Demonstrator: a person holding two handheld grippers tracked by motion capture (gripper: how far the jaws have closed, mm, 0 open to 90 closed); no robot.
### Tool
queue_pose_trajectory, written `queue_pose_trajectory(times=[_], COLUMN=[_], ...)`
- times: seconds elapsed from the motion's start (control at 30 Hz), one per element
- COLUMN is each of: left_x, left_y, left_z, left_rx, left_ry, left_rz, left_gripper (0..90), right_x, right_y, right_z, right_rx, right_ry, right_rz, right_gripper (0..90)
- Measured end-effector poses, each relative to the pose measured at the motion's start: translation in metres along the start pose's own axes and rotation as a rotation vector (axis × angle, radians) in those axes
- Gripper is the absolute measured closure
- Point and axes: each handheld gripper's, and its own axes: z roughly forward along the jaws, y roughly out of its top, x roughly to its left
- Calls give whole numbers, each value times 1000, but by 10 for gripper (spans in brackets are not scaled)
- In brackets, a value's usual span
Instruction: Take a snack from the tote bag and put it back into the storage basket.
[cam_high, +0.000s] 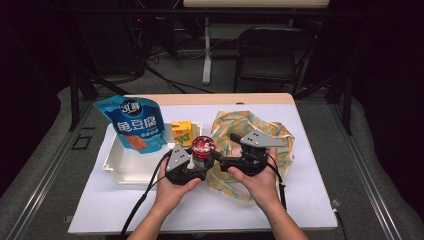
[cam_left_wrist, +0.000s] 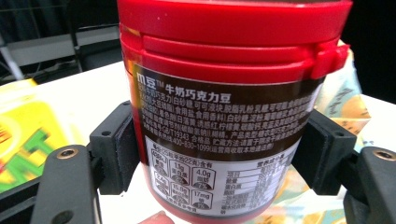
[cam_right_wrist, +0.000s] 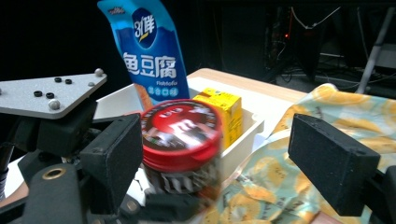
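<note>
Gripping the red-lidded jar (cam_left_wrist: 219, 116), left claw (cam_high: 196, 161); right claw (cam_right_wrist: 215, 158) wide, beside it.

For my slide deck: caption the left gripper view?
Left tool clamps a red-lidded brown chocolate-bean tub above the white table.

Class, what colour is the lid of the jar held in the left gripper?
Red. The lid of the jar shows best in the left gripper view.

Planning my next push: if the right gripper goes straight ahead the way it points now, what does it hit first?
Probably the red-lidded jar, held in the left gripper, just ahead of the right gripper and toward its left jaw. The white tray and yellow carton lie beyond. Depth is hard to judge.
</note>
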Motion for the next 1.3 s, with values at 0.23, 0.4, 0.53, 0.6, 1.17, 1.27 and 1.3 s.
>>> queue_pose_trajectory(times=[0.23, 0.4, 0.53, 0.6, 1.17, 1.27, 1.3], left_x=[26, 42, 53, 57, 65, 60, 59], left_y=[-11, -20, -30, -37, -58, -57, -57], left_z=[-22, -35, -38, -34, -15, -12, -11], left_rx=[-22, -28, -13, 14, 225, 254, 258], left_ry=[60, 109, 131, 143, 169, 178, 177], left_rz=[-65, -99, -121, -132, -196, -151, -146], left_gripper=[260, 260, 260, 260, 263, 263, 263], right_x=[-15, -25, -32, -35, -46, -47, -48], right_y=[-4, -12, -19, -22, -37, -39, -40], right_z=[-12, -19, -23, -25, -28, -28, -28], right_rx=[-9, -2, -1, -3, 16, 19, 21], right_ry=[-51, -78, -101, -110, -144, -148, -148], right_rz=[21, 30, 45, 50, 71, 74, 76], right_gripper=[187, 193, 199, 201, 210, 211, 211])
